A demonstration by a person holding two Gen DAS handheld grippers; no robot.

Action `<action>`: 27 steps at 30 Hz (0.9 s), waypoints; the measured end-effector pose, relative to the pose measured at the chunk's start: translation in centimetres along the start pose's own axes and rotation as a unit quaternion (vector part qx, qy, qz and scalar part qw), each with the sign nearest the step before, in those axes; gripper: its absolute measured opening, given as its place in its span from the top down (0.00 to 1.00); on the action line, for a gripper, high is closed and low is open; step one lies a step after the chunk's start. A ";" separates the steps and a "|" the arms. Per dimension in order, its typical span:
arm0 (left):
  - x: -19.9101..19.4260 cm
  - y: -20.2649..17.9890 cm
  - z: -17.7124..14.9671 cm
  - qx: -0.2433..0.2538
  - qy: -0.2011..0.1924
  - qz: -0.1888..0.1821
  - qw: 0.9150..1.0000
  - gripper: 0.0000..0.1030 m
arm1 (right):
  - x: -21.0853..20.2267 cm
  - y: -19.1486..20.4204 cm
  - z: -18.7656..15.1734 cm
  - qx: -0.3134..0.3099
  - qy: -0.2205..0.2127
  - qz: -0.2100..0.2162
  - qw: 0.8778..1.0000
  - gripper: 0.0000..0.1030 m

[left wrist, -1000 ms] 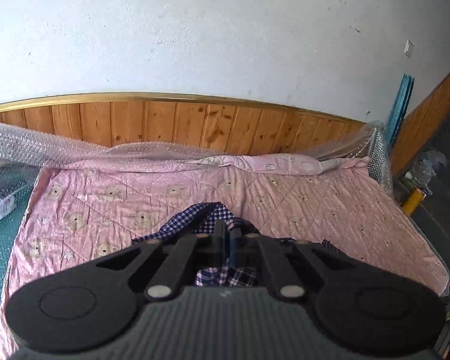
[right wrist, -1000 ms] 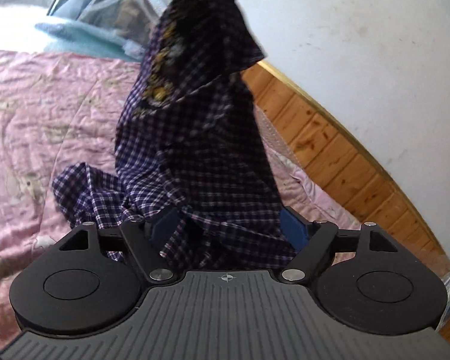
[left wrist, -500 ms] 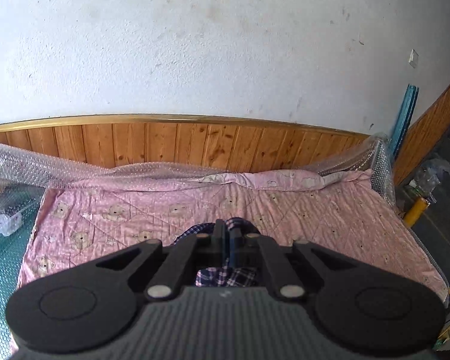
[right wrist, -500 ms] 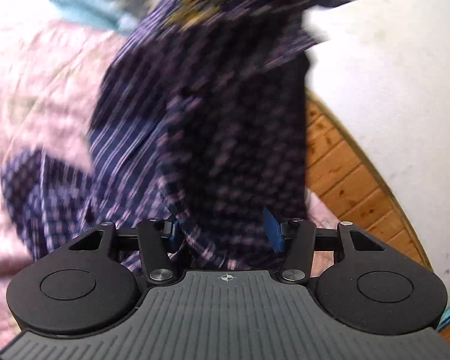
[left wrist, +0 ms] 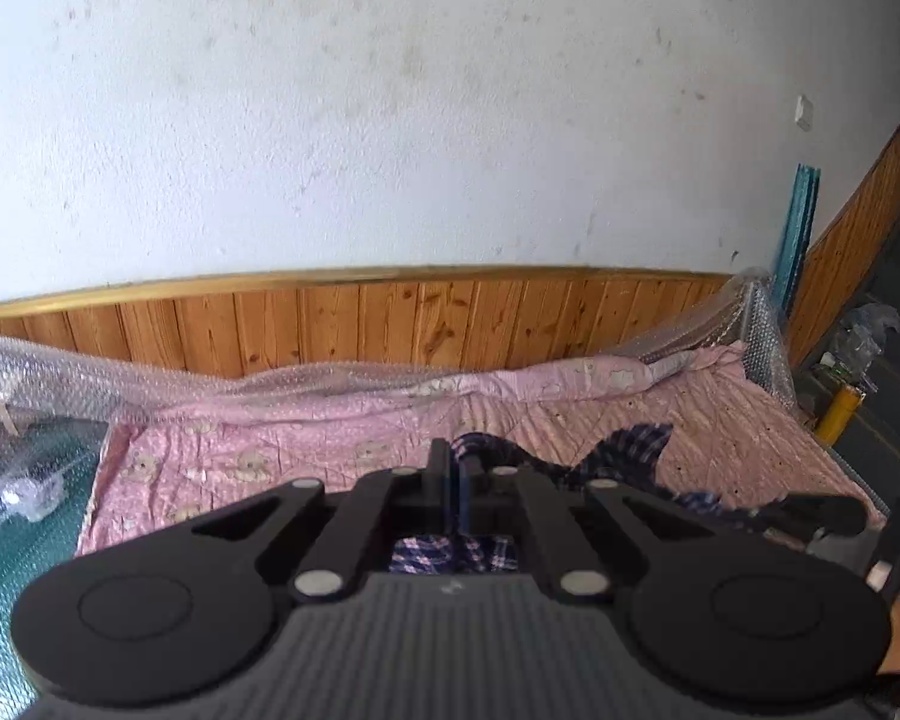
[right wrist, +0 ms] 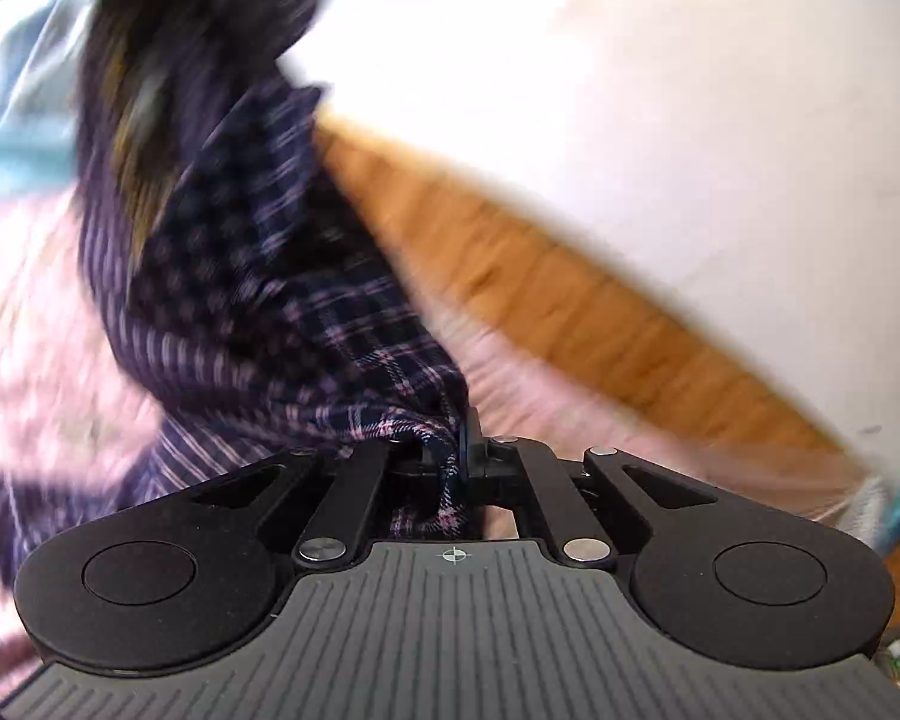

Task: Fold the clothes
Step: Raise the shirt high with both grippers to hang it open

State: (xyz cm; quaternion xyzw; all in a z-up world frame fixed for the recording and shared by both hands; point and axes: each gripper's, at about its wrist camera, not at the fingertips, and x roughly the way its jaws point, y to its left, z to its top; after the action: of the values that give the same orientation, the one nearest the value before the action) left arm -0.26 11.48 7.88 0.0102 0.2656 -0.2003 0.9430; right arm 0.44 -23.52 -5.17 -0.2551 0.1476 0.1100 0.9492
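White wall and wood panelling behind a pink quilt on the bed. Checked shirt hanging above the quilt's middle, pinched by left gripper, jaws pressed together. Right gripper just clamped onto another fold.

L wrist cam: sits just behind the left gripper, looks fwd along fingers, tilted slightly down, across pink quilt toward wood panelling and white wall. Wide fisheye; bed seen end to end.

R wrist cam: same mount on right gripper, rolled, v. close to checked shirt; frame motion-blurred.

Shared: quilt, panelling, wall, shirt; right gripper body shows at L view's right edge.
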 end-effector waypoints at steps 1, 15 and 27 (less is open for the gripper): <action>-1.3 -0.2 0.5 0.009 -0.018 -0.005 1.000 0.98 | -1.9 -2.0 1.5 0.013 -0.022 -0.009 1.000 1.00; -22.2 -5.1 12.0 0.078 -0.266 -0.075 0.958 0.97 | -24.5 -15.8 14.4 0.103 -0.221 0.079 0.967 1.00; -18.5 -6.0 18.4 0.095 -0.227 -0.054 0.968 0.96 | -24.0 -22.8 18.0 0.142 -0.236 0.147 0.950 1.00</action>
State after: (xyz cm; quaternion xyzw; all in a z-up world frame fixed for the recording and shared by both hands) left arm -7.80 10.56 33.58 0.0390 0.0242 -0.2724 0.9611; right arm -11.44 -36.75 28.10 -0.0597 -0.0305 0.2828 0.9568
